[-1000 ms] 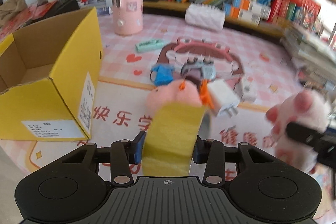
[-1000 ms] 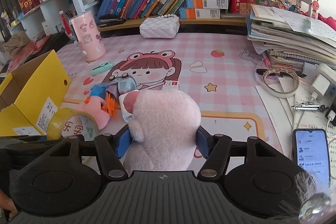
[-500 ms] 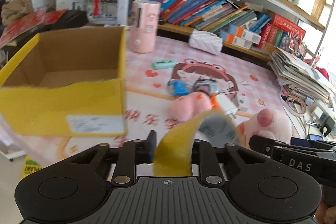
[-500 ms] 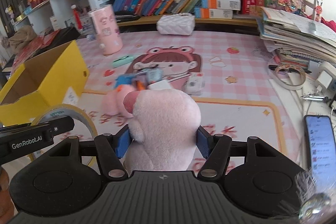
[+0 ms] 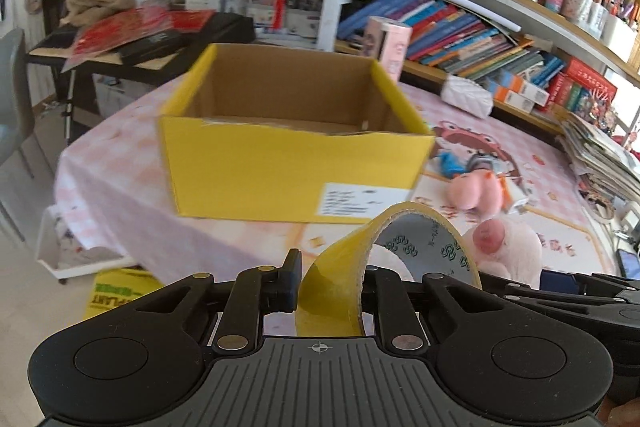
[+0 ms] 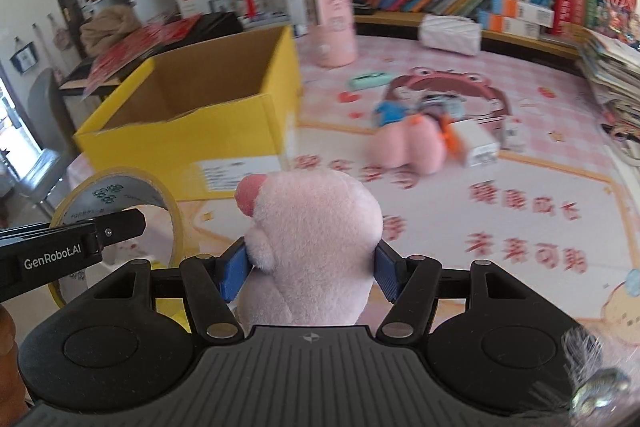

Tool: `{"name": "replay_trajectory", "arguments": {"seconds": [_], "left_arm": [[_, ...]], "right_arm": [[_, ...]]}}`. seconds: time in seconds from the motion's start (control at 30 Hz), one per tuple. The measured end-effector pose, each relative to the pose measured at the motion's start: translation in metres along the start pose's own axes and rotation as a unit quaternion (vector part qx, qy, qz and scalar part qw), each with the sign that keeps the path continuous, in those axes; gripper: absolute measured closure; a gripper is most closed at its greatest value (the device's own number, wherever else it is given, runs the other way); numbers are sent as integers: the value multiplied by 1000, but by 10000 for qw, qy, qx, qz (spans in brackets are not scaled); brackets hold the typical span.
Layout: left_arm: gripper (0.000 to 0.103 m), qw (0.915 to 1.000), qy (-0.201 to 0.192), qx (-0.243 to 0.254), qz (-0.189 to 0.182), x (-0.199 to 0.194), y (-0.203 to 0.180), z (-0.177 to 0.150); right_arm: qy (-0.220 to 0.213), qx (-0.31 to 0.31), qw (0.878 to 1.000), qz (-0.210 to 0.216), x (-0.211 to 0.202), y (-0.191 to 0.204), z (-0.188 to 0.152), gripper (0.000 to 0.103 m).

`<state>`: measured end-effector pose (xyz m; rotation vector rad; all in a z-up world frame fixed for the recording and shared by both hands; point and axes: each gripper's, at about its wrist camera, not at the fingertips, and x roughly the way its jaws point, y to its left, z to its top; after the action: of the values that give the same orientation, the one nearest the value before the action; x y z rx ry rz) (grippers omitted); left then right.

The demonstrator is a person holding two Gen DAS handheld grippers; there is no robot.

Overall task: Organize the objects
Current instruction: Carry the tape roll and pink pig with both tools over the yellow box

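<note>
Left wrist view: the left gripper (image 5: 332, 291) pinches the wall of a yellow tape roll (image 5: 384, 259) between its fingers, the roll standing on edge with its open hole facing the right of the frame, while a yellow cardboard box (image 5: 292, 171) sits directly ahead at centre frame, its top open and its labelled side wall facing the camera. In the right wrist view, the right gripper (image 6: 308, 275) clamps a pink plush toy (image 6: 312, 239) between blue-padded fingers (image 6: 232, 275); the box (image 6: 192, 123) there lies to the upper left of the frame, off the line of the fingers. The left gripper looks the better aligned with the box opening, which lies ahead of and above its fingertips in the frame; the right would seem to need a swing leftward. More items remain on the pink tabletop (image 6: 520, 163) at right: a second pink plush (image 6: 404, 147), a blue toy (image 6: 390, 113) and a small white box (image 6: 478, 143).
</note>
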<state>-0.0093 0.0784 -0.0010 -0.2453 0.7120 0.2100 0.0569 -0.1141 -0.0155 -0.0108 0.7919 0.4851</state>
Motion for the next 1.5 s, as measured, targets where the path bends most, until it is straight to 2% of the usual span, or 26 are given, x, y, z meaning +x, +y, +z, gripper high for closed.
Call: {"name": "replay_trajectory", "arguments": {"seconds": [0.37,0.87,1.03,1.23,1.37,1.5], "left_arm": [[87,9997,-206,32,113,-28,57,-5],[87,9959,-887,180,-78,-51,71,20],[87,9940,-1079,137,-140,-48,69,37],[87,9916,-1284,145,-32,-35,64,61],[87,9906,-1363,90,116,-18,62,79],[87,9907,-1338,26,259,6,58,97]], "right_arm": [[-45,10,10000,72,1,66,-18,42],[-474,-169,9987,-77,-16,93,-3,42],[-716,-253,9971,-75,-19,92,16,42],[-1172,-336,9925,-60,-15,88,58,42],[-1391,-452,9892,17,1,84,93,42],[-1432,-610,9878,97,24,78,124,42]]}}
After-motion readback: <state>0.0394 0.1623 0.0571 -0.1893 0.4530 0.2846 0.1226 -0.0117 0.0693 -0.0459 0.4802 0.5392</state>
